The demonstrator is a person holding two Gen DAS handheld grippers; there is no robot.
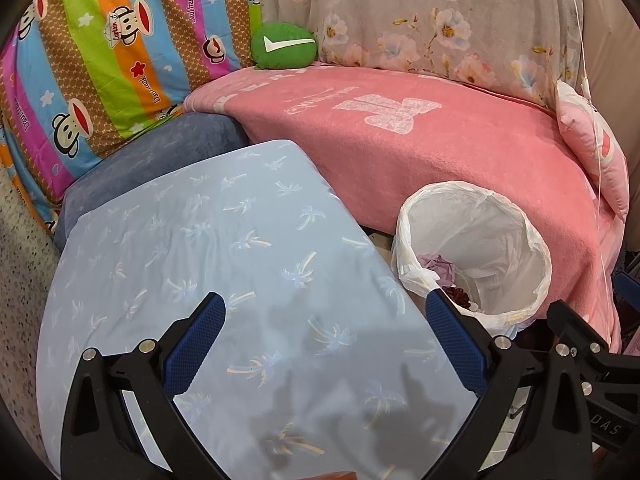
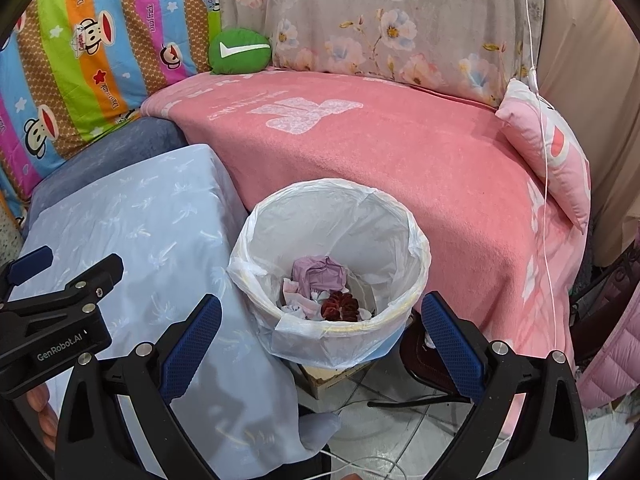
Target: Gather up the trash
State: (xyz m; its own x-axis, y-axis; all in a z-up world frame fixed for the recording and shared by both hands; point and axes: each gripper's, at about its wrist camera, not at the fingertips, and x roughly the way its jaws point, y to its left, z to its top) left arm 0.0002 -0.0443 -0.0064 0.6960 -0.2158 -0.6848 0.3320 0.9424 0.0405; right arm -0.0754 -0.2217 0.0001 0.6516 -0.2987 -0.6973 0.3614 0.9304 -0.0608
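A white bin lined with a white plastic bag [image 2: 400, 256] stands between the light blue cloth and the pink blanket; it also shows in the left wrist view [image 1: 536, 248]. Inside lie a crumpled purple paper [image 2: 318, 274], a dark red scrap [image 2: 340, 306] and white tissue bits. My right gripper [image 2: 322, 330] is open and empty just in front of the bin's near rim. My left gripper [image 1: 326, 334] is open and empty above the light blue cloth [image 1: 224, 248], left of the bin. The left gripper's body shows in the right wrist view [image 2: 60, 316].
A pink blanket [image 2: 380, 144] covers the seat behind the bin. A green cushion [image 2: 239, 51], a striped monkey-print cover [image 2: 92, 52] and a floral cover [image 2: 380, 20] stand at the back. A pink pillow [image 2: 556, 152] lies right. Cables run over the tiled floor [image 2: 400, 420].
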